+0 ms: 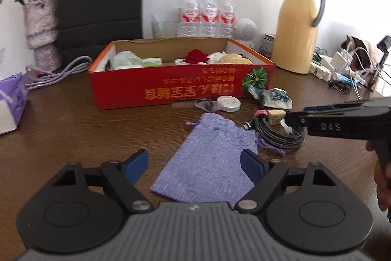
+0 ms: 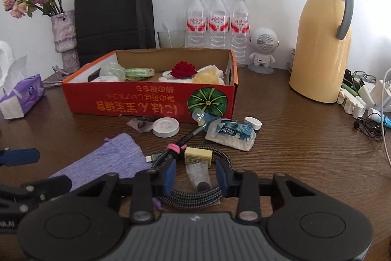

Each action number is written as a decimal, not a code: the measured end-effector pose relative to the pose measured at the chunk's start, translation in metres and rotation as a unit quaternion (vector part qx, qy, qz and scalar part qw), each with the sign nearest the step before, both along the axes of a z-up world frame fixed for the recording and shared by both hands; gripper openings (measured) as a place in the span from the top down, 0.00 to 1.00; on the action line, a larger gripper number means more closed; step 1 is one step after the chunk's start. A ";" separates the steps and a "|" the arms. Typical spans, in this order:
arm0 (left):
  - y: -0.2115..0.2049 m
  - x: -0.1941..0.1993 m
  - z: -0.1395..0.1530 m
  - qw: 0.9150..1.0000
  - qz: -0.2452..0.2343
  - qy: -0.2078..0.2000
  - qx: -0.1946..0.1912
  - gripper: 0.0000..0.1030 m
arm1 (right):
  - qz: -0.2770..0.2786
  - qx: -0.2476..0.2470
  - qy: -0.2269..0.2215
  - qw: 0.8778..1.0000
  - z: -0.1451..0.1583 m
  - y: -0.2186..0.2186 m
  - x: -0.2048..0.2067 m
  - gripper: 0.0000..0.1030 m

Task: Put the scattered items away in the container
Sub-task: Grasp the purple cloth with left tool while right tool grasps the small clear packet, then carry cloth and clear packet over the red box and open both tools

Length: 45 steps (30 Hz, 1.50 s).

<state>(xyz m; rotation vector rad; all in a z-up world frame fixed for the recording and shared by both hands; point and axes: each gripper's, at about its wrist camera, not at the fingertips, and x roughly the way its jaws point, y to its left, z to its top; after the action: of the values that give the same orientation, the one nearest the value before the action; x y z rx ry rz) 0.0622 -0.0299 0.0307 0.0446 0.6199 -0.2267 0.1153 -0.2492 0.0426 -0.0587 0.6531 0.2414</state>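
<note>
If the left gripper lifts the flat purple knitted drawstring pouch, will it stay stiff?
Probably not. The purple knitted drawstring pouch lies flat and creased, so it likely droops and seems empty, light. Its loose cord may drag on the braided cable coil.

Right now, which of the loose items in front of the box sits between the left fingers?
The purple pouch. It lies flat between the open left fingers; the coiled cable, white disc and wet-wipe pack all lie farther right.

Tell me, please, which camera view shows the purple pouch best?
The left wrist view: the pouch lies nearly whole in the middle of the frame, between the left gripper's open fingers. The right wrist view shows only its upper part at lower left; the rest is hidden behind gripper parts.
</note>
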 end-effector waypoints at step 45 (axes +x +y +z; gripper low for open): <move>-0.023 -0.113 0.077 0.991 -0.008 -0.130 -0.012 0.96 | -0.017 0.089 -0.111 0.990 0.062 -0.026 -0.171 0.81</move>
<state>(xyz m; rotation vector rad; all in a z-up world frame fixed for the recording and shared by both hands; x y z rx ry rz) -0.0505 -0.0529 0.1072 0.0559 0.3572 -0.2394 -0.0562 -0.2755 0.1051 0.0965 0.4089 0.2546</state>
